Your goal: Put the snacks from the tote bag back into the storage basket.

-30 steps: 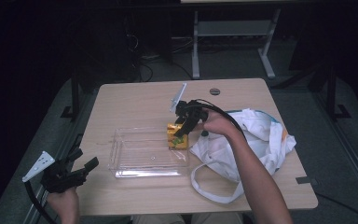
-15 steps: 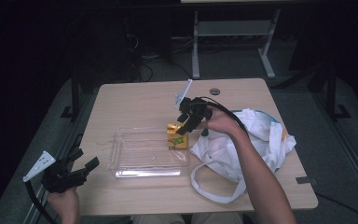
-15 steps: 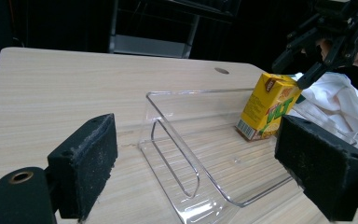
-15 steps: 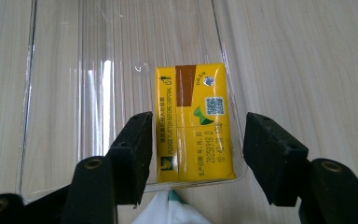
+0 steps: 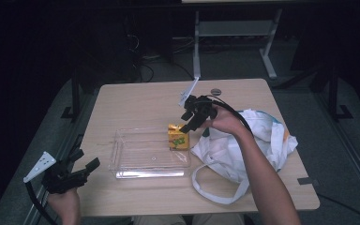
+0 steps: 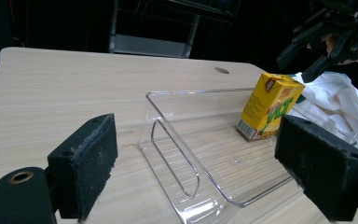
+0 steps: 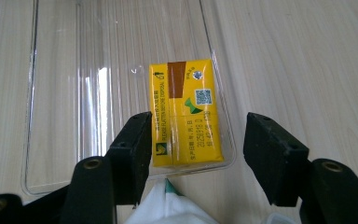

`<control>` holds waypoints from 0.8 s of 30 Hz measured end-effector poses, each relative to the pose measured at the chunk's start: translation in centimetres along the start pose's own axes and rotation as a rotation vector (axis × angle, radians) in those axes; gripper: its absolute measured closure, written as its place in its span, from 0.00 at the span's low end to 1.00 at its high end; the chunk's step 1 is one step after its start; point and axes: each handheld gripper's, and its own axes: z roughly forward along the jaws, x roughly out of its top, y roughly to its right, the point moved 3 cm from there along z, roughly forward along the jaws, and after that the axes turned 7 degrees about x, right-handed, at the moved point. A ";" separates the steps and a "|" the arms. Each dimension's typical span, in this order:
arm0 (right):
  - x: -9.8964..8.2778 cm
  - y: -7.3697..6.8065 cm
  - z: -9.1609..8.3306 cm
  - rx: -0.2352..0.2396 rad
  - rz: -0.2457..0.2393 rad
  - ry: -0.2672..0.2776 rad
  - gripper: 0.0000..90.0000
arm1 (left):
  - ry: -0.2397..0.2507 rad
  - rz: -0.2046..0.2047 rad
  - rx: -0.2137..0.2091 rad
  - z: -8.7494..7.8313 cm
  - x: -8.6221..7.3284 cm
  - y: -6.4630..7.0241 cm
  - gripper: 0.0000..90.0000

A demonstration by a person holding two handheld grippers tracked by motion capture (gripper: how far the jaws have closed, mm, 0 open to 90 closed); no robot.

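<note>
In the right corner of the clear tray, the yellow juice carton stands released beneath the right gripper, whose parted jaws have just been opening, so lifting clear likely comes next.

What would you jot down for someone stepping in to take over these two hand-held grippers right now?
Right gripper: jaws open, hanging just above the yellow juice carton, not touching it; they have just been opening.
Left gripper: open, holding nothing, idle near the table's front left edge.
Carton: standing upright in the clear tray, in the corner nearest the white bag.
Done: carton appears set in the tray and let go.
Left: probably draw the right gripper away; whether more items wait in the bag cannot be told.
</note>
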 end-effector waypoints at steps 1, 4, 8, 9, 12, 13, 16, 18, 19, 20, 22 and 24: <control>-0.1 0.0 -0.1 -0.003 0.002 0.004 0.46 | 0.000 0.001 0.000 0.0 0.0 0.0 0.14; -0.2 -0.1 -0.4 -0.005 0.006 0.005 0.46 | -0.001 -0.002 0.001 0.0 0.0 0.0 0.14; -0.6 -0.1 -0.7 -0.010 0.014 0.010 0.45 | -0.004 0.005 0.001 0.1 0.0 0.1 0.14; -0.6 -0.1 -0.9 -0.013 0.012 0.013 0.45 | -0.004 0.006 0.001 0.1 0.0 0.1 0.14; -0.8 -0.2 -1.2 -0.015 0.019 0.017 0.45 | -0.005 0.005 0.002 0.1 0.0 0.1 0.14; -0.8 -0.2 -1.2 -0.019 0.019 0.018 0.45 | -0.004 0.006 0.002 0.1 0.0 0.1 0.14; -1.0 -0.2 -1.5 -0.023 0.020 0.022 0.45 | -0.004 0.006 0.001 0.1 0.0 0.1 0.14; -1.1 -0.3 -1.7 -0.028 0.029 0.023 0.45 | -0.004 0.008 0.001 0.1 0.0 0.1 0.14; -1.2 -0.3 -1.7 -0.030 0.026 0.024 0.45 | -0.004 0.007 0.001 0.1 0.0 0.1 0.14; -1.3 -0.3 -1.7 -0.031 0.027 0.026 0.45 | -0.004 0.006 0.002 0.1 0.0 0.1 0.14; -1.4 -0.3 -1.9 -0.034 0.035 0.030 0.45 | -0.005 0.007 0.001 0.1 0.0 0.1 0.14; -1.6 -0.2 -2.0 -0.033 0.034 0.034 0.45 | -0.005 0.006 0.003 0.1 0.0 0.1 0.14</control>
